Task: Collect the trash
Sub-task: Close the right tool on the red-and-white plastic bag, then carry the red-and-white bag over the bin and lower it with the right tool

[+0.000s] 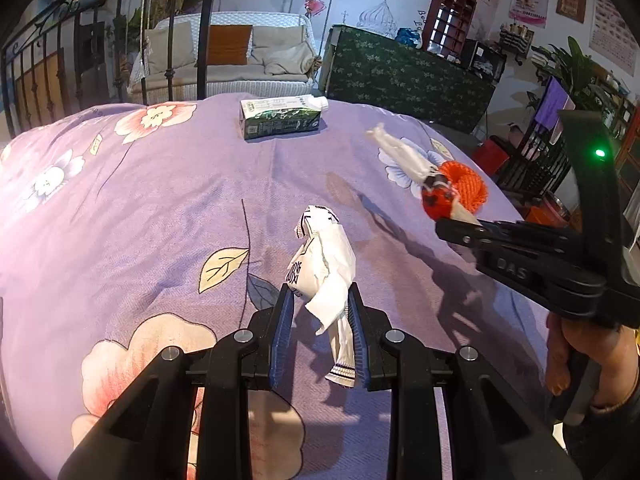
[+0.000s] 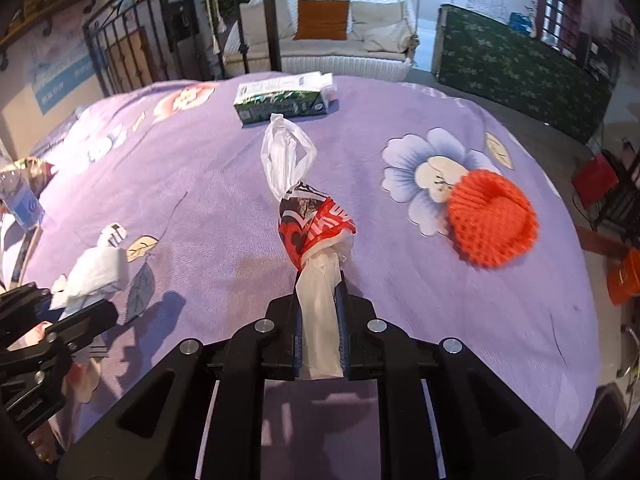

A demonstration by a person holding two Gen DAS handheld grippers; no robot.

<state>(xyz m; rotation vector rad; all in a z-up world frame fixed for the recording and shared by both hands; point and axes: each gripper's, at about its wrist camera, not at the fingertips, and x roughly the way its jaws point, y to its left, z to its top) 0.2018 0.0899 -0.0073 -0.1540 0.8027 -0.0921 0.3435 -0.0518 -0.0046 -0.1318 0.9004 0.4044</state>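
Note:
My left gripper (image 1: 320,300) is shut on a crumpled white paper wrapper (image 1: 326,256), held above the purple flowered bedspread (image 1: 140,208). It also shows at the left of the right wrist view (image 2: 96,270). My right gripper (image 2: 318,284) is shut on a twisted white plastic bag with red and black print (image 2: 312,220), lifted off the bed. That bag shows in the left wrist view (image 1: 420,168) at the right gripper's tip. A green and white carton (image 1: 280,118) lies on its side at the far edge of the bed. An orange foam net (image 2: 492,220) lies at the right.
A black metal bed frame (image 1: 48,64) stands at the far left. A white wicker sofa (image 1: 240,60) and a green cloth-covered table (image 1: 408,76) stand beyond the bed. A water bottle (image 2: 18,196) is at the left edge of the right wrist view.

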